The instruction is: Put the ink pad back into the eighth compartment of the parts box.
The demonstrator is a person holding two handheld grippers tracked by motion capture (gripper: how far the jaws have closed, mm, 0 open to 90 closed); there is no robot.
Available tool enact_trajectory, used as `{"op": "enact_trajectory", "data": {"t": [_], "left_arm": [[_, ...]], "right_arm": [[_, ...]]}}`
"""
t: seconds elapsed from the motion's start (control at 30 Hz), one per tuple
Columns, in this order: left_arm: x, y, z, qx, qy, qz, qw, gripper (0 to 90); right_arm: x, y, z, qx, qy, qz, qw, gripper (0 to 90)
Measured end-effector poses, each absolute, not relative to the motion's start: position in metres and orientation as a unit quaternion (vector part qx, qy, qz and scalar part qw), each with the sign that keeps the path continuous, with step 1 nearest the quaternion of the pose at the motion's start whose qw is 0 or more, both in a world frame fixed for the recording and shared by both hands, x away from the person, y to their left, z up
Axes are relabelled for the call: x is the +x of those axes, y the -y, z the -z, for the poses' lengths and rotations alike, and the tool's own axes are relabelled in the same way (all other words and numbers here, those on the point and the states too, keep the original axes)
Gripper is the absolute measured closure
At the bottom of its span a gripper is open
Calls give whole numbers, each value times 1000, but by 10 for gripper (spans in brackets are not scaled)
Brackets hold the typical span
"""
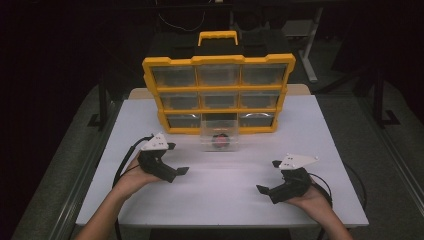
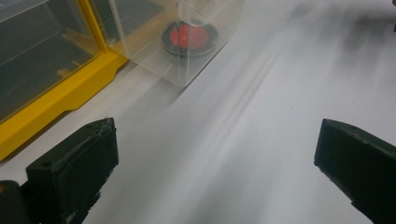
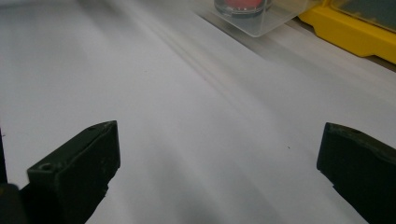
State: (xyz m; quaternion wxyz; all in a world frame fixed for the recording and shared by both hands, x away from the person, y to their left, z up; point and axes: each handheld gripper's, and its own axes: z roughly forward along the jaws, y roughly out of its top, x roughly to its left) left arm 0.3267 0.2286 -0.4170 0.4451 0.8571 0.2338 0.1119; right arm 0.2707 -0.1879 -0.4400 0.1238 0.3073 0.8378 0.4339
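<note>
The clear drawer (image 1: 220,139) stood pulled out of the yellow organizer (image 1: 218,95), a red-and-black part (image 2: 188,37) inside. Both the left gripper (image 1: 172,160) and right gripper (image 1: 270,176) rested on the table (image 1: 320,150), jaws apart, empty. Risk: an off-centre push could skew the drawer and jam it.

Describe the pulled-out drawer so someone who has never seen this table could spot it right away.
Start at the yellow organizer standing at the back of the white table, with three rows of clear drawers. The pulled-out drawer juts forward from the middle of the bottom row. Unlike its closed neighbours, it sticks out over the table and holds a round red and black object.
</note>
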Motion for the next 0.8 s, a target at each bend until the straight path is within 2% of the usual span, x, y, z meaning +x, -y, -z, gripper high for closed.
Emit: {"op": "enact_trajectory", "data": {"t": [0.8], "left_arm": [[295,-250,443,842,-245,-119,465,0]], "right_arm": [[270,188,440,306,-838,-433,125,0]]}}
